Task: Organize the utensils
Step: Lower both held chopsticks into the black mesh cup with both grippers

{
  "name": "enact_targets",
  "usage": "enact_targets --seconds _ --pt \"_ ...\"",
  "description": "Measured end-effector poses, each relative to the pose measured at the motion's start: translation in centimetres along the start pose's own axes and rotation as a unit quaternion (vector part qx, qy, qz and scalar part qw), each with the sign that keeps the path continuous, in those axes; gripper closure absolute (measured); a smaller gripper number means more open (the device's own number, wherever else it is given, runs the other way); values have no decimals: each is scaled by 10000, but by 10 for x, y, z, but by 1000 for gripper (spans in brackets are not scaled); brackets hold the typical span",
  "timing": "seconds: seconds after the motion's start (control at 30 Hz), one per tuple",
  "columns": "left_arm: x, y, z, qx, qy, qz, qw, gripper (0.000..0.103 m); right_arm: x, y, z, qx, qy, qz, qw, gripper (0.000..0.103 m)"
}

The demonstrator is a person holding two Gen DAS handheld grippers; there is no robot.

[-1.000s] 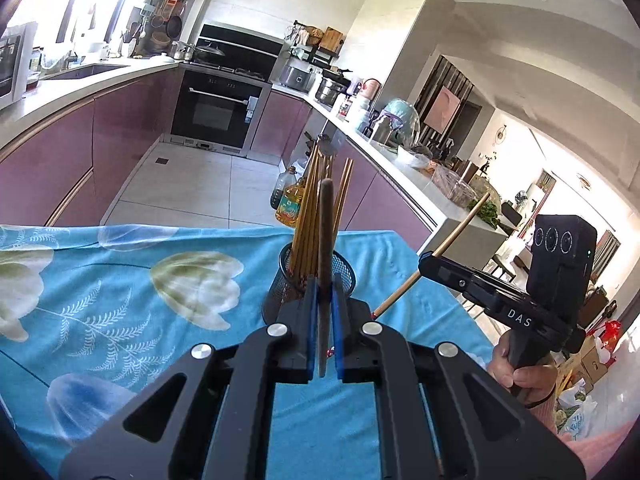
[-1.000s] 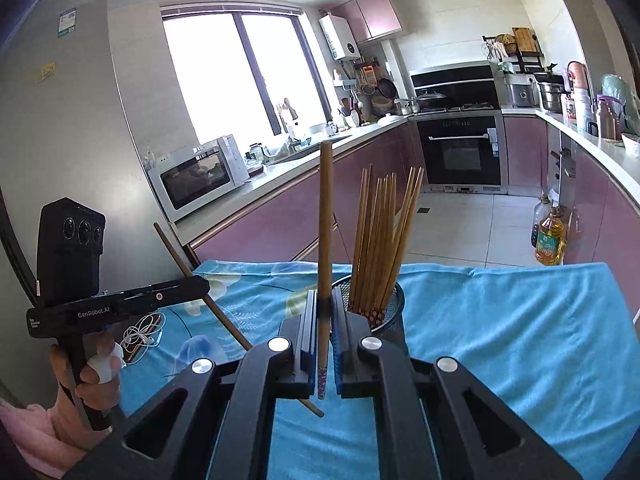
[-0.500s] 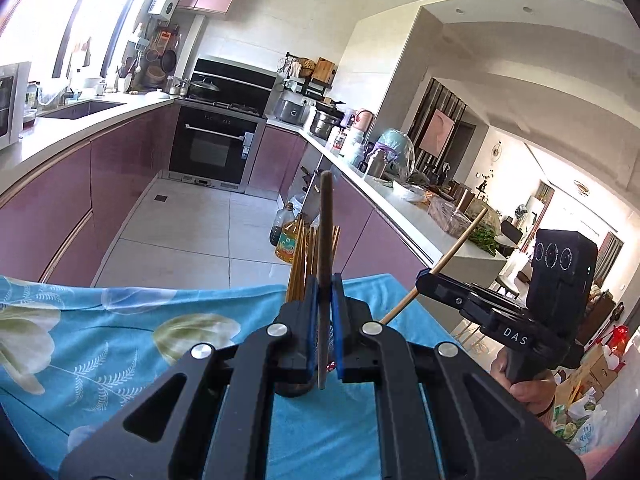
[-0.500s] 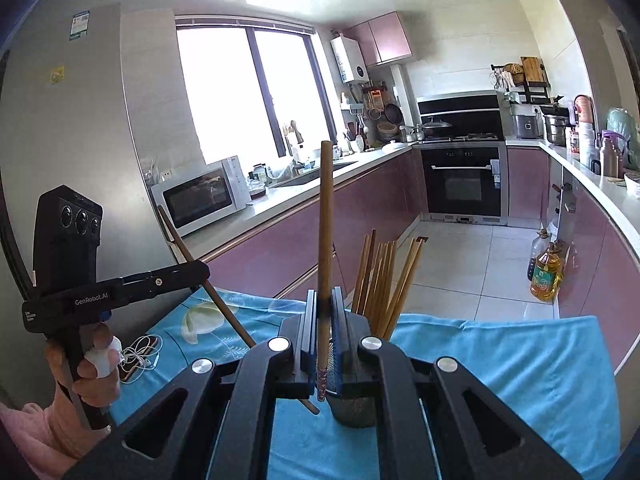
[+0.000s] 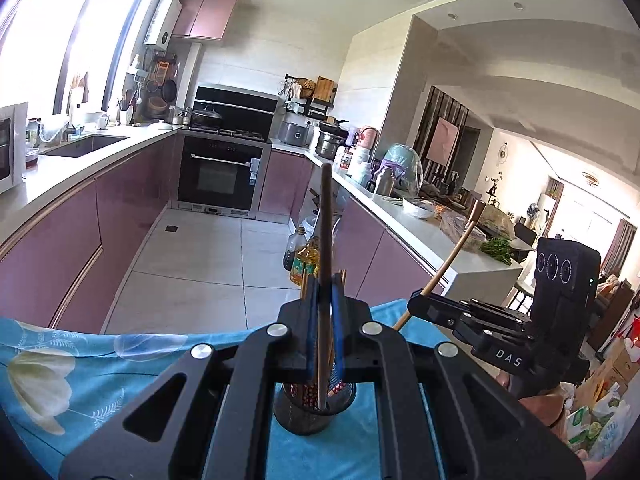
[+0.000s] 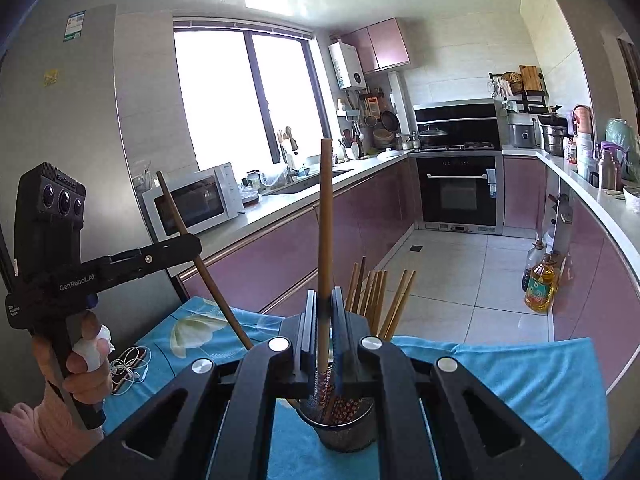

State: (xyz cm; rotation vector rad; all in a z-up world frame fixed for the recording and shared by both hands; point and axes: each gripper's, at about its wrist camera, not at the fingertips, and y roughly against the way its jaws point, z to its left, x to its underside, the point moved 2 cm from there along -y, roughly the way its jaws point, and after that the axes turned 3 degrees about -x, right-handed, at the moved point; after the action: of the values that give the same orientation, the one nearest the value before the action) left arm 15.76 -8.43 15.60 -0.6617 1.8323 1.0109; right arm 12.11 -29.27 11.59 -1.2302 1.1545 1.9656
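Left wrist view: both claws clamped on a chopstick — left claw (image 5: 325, 332) chopstick (image 5: 325, 240) upright, right claw (image 6: 325, 330) too.

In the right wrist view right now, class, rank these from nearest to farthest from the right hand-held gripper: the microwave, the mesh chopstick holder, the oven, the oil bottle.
1. Mesh chopstick holder, directly below the right hand-held gripper on the blue cloth.
2. Oil bottle, on the floor to the right.
3. Microwave, on the left counter.
4. Oven, against the far wall.

The bottle and microwave are nearly too close to call.
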Motion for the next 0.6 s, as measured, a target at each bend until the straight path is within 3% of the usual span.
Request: enact_targets --seconds 0.6 --pt "30 -53 -8 -240 -396 680 9966 96 18 -33 -10 37 -129 446 9989 97"
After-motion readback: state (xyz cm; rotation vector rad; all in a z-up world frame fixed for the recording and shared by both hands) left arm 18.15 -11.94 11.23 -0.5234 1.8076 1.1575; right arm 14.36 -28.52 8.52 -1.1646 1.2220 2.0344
